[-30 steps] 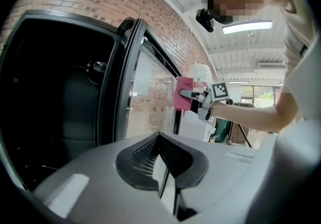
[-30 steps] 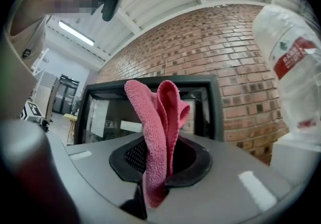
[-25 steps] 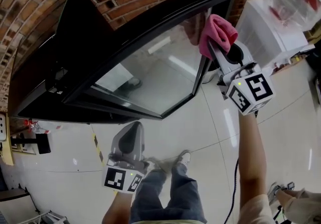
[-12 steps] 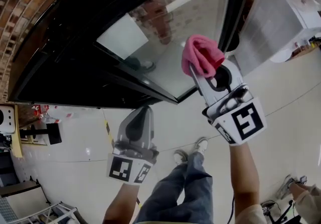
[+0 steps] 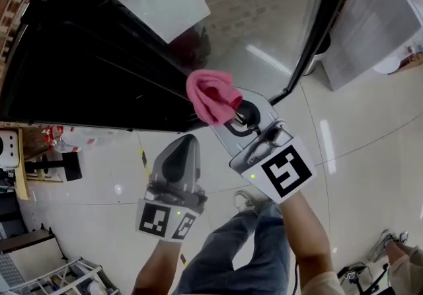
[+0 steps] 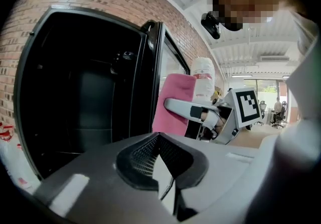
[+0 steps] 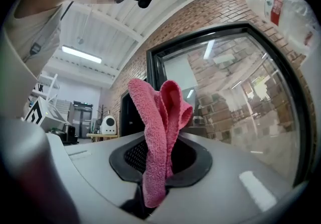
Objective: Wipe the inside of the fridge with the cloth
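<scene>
The right gripper (image 5: 226,114), jaws pinching a bunched pink terry cloth (image 5: 211,95), has the open black fridge (image 5: 86,75) far-left of it, while the left gripper (image 5: 180,148), jaws pressed together and empty, hangs lower.

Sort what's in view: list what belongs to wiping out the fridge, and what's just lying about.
For the job:
- pink cloth, clamped in the right gripper
- fridge, dark inside
- glass door, swung open
- left gripper, jaws shut on nothing

Lying about:
- white water dispenser beside the door
- wire rack on the floor
</scene>
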{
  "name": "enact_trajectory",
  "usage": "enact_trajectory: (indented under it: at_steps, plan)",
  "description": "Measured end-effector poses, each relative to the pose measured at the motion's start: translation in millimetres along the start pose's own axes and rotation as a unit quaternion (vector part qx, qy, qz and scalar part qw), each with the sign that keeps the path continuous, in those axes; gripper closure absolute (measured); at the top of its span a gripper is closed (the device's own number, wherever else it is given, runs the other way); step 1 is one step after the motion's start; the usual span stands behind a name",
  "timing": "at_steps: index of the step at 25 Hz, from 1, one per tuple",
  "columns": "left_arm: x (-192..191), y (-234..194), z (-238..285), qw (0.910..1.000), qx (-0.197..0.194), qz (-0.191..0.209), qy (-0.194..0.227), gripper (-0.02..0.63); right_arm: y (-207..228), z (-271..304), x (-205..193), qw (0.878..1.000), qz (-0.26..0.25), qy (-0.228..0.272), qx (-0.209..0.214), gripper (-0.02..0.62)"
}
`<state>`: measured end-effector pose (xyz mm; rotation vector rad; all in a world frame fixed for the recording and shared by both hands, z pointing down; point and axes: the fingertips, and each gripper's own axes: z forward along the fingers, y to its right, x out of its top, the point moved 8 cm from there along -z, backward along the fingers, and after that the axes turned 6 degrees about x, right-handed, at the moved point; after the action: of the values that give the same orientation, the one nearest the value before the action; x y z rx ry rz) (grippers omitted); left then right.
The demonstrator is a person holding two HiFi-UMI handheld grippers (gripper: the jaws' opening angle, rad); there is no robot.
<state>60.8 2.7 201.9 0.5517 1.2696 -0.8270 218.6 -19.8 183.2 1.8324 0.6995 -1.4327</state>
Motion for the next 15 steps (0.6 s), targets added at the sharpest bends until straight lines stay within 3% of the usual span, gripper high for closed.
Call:
enact_trajectory:
  at_steps: [5, 9, 15]
  plan:
    - [-9, 24, 11, 0.9997, -0.012, 0.01, 0.019, 0.634, 30, -22, -7, 1.0, -0.01, -0.017, -0.013, 0.525]
    - [-21, 35, 43, 0.9994, -0.01, 0.0, 0.034, 0.634, 90, -45, -12, 0.999, -0.041, -0.033, -0.012, 0.525]
    - [-56, 53, 72, 0.9989, -0.017, 0.003, 0.042, 0.632, 172, -90, -25, 0.996, -0.069, -0.04, -0.044, 0.525]
